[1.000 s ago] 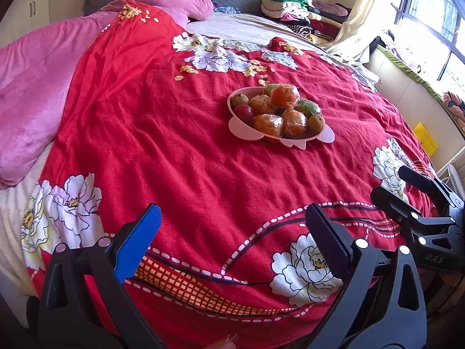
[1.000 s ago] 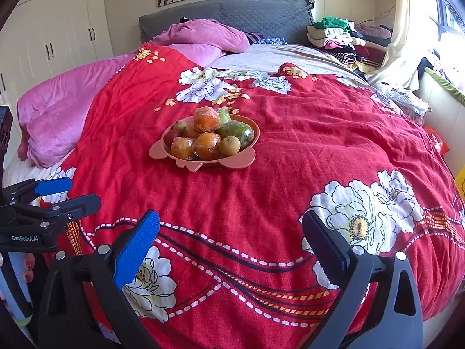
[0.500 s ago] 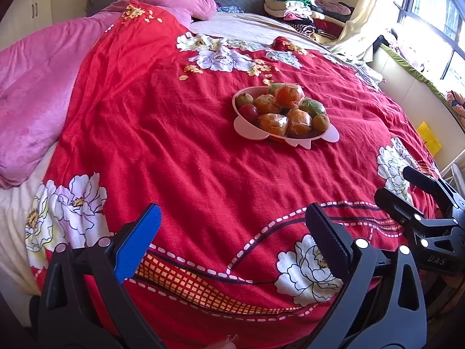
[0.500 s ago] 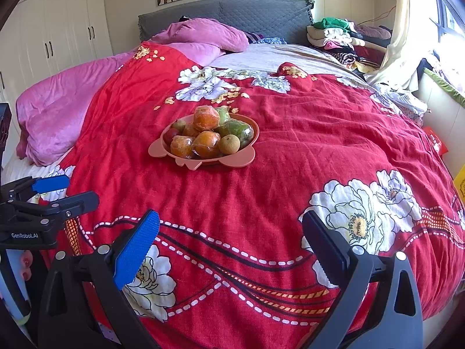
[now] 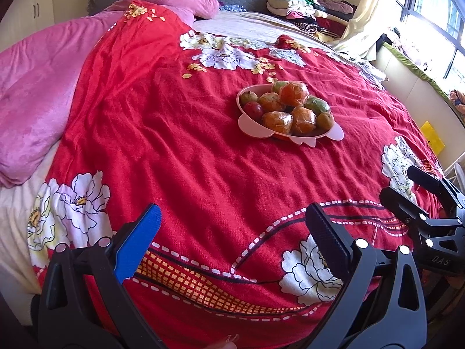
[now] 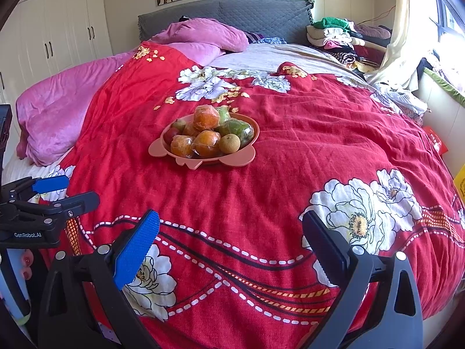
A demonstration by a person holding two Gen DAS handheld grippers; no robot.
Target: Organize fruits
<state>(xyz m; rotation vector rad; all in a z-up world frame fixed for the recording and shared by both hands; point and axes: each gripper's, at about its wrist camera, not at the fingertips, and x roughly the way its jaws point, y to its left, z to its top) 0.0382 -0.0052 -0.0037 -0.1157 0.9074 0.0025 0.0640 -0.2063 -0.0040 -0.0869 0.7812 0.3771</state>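
While both tools hover low over the near edge of the bed, the left hand-held gripper [image 5: 232,235] points forward across the red floral bedspread [image 5: 180,151] with its jaws spread wide and nothing between them; one finger carries a blue pad [image 5: 139,247], the other a black ribbed one. The right hand-held gripper [image 6: 231,240] takes the same level, forward-facing pose, its jaws likewise wide apart and empty, over a white flower printed on the cover. Each tool shows at the edge of the other's view: the right one at the right margin of the left camera, the left one at the left margin of the right camera.

Well ahead of both, near the middle of the bed, sits a pink plate [image 5: 247,122] [image 6: 247,157] with scalloped edges, well apart from either set of fingers. On it is heaped the fruit pile [image 5: 290,107] [image 6: 209,133]: several oranges in clear wrap, a green fruit, a small red one and a small brown round one at the front. From the left camera the plate lies ahead and slightly right; from the right camera, ahead and slightly left.

Farther out, a pink blanket [image 6: 64,107] covers the left side of the bed, a grey headboard [image 6: 261,17] stands behind, and folded clothes [image 6: 337,35] are stacked at the far right.
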